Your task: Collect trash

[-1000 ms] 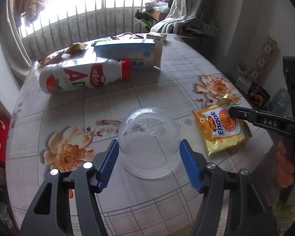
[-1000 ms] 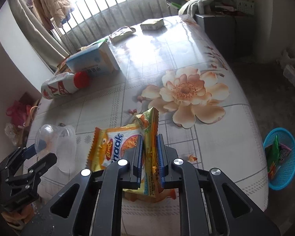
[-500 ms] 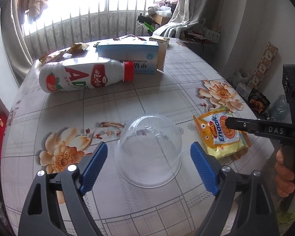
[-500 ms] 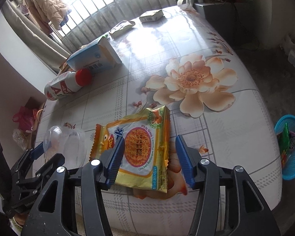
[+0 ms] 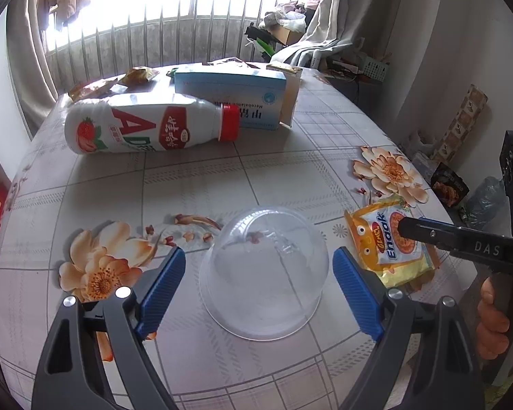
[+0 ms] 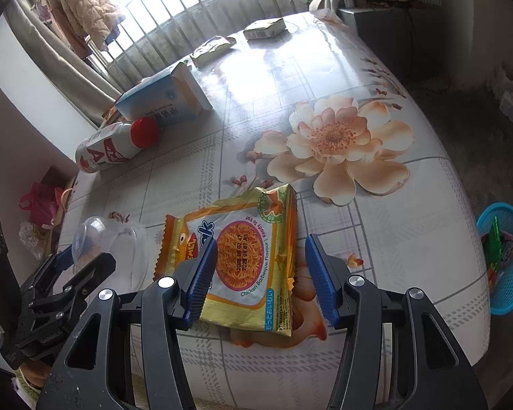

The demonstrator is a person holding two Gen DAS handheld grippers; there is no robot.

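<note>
Left gripper [image 5: 258, 280] is pointing steeply down over the table's near edge, jaws standing wide after just opening, blue pads clear on both sides of the clear plastic dome lid [image 5: 261, 273]. Lid is sitting rim-down on the table [image 5: 188, 184], between the pads but not touched. White bottle with red cap [image 5: 147, 130] is lying on its side toward the far left edge, cap touching or just beside the blue-white carton [image 5: 232, 97] behind it. Small wrappers [image 5: 138, 76] are lying at the far edge.

Right gripper [image 6: 261, 275] is also tilting steeply down at the near edge, jaws about half open after just opening. Yellow noodle packet [image 6: 242, 259] is lying flat on the table between the pads; left pad is overlapping its edge, contact unclear, right pad is apart. Person's hand [image 5: 496, 317] is gripping the right handle at the table's right side. Blue basket [image 6: 506, 263] with trash inside is sitting on the floor beyond the right edge.
</note>
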